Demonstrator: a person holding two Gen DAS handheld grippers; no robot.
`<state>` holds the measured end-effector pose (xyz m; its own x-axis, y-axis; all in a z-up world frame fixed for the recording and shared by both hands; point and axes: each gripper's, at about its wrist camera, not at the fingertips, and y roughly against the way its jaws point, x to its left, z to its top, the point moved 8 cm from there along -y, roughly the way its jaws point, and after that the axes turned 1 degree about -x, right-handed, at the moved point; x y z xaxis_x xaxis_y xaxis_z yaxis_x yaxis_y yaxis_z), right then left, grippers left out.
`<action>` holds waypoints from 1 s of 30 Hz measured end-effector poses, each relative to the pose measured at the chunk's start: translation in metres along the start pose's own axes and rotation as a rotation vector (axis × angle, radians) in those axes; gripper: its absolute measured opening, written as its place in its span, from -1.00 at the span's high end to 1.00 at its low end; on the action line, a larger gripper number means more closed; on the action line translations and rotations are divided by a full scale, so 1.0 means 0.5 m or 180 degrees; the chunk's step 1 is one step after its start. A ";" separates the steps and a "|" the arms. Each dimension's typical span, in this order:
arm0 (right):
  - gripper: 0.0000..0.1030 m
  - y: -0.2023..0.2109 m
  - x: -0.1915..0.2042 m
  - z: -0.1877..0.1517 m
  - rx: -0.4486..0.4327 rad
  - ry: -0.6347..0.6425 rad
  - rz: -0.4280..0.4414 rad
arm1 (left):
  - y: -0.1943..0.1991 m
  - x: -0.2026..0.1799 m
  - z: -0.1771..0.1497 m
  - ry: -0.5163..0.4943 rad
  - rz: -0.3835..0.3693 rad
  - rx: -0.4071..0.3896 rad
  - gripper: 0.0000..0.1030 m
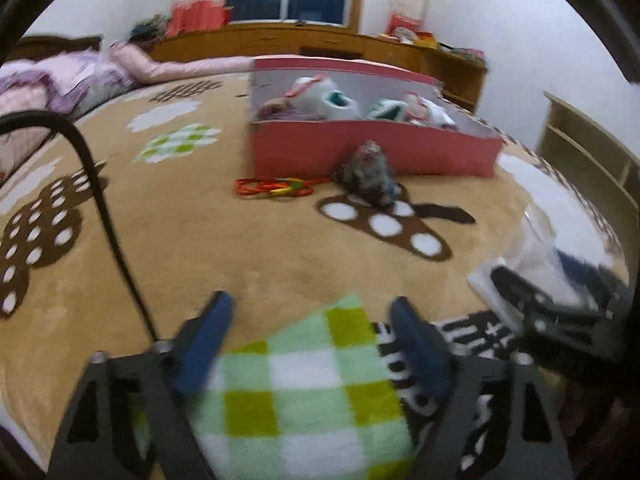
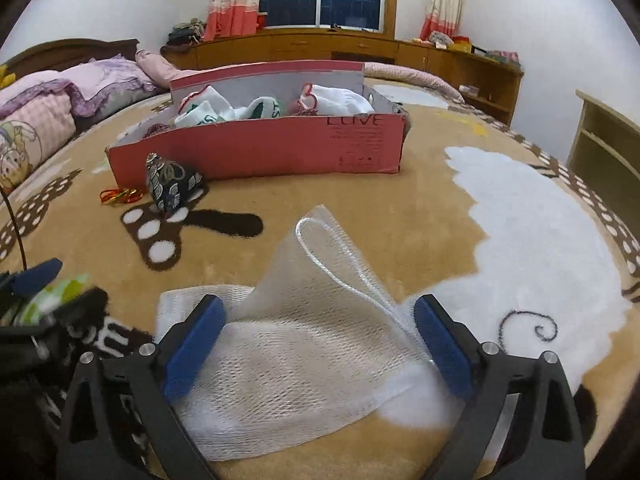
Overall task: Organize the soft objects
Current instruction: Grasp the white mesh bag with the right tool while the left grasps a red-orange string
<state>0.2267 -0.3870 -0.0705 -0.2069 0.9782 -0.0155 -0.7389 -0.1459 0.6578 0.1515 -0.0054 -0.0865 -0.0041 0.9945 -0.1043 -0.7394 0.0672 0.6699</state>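
A white mesh bag (image 2: 304, 344) lies on the tan blanket between the blue pads of my open right gripper (image 2: 318, 320); its flap stands up. It shows blurred in the left wrist view (image 1: 536, 240). A dark patterned pouch (image 2: 170, 186) (image 1: 370, 176) and an orange-red cord (image 1: 274, 187) (image 2: 120, 195) lie in front of a pink box (image 2: 260, 152) (image 1: 360, 148) holding white socks (image 2: 340, 100) (image 1: 328, 100). My left gripper (image 1: 312, 328) is open and empty over a green checked patch of the blanket.
The blanket (image 1: 200, 232) covers a bed. Pink pillows (image 2: 48, 100) lie at the left. Wooden cabinets (image 2: 320, 46) run under the window, and a wooden shelf (image 2: 604, 148) stands at the right. A black cable (image 1: 104, 216) crosses the left wrist view.
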 end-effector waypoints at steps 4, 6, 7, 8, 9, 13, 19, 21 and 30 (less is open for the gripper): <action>-0.90 0.001 0.000 0.001 -0.0016 -0.0030 0.0027 | 0.007 0.056 0.021 0.0458 -0.0147 -0.0002 0.06; -0.91 0.001 -0.001 0.003 -0.0003 -0.0048 0.0025 | 0.005 0.076 0.044 0.0503 -0.0065 -0.0118 0.07; -0.92 0.001 -0.002 0.003 0.0005 -0.0085 0.0038 | 0.004 0.082 0.061 0.0499 -0.0038 -0.0212 0.07; -0.93 0.003 -0.006 0.003 0.0010 -0.0126 0.0061 | 0.003 0.083 0.075 0.0492 -0.0070 -0.0267 0.03; -0.95 0.002 -0.007 0.005 0.0014 -0.0157 0.0086 | 0.002 0.081 0.091 0.0480 -0.0147 -0.0323 -0.16; -1.00 0.001 -0.006 0.007 0.0012 -0.0198 0.0126 | -0.035 0.084 0.150 0.0475 -0.0278 -0.0346 -0.47; -1.00 -0.003 -0.007 0.012 0.0023 -0.0305 0.0129 | -0.128 0.061 0.159 0.0376 -0.0471 0.0240 -0.46; -1.00 -0.003 -0.008 0.014 0.0018 -0.0368 0.0136 | -0.139 0.057 0.158 0.0326 -0.0347 0.0279 -0.37; -0.99 0.016 -0.003 0.040 -0.0033 -0.0381 0.0522 | -0.131 0.094 0.146 0.0534 -0.0099 0.0229 0.86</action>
<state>0.2336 -0.3866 -0.0502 -0.2479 0.9517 0.1813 -0.7083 -0.3058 0.6363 0.2487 0.0429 -0.0817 -0.0986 0.9650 -0.2430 -0.6909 0.1094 0.7146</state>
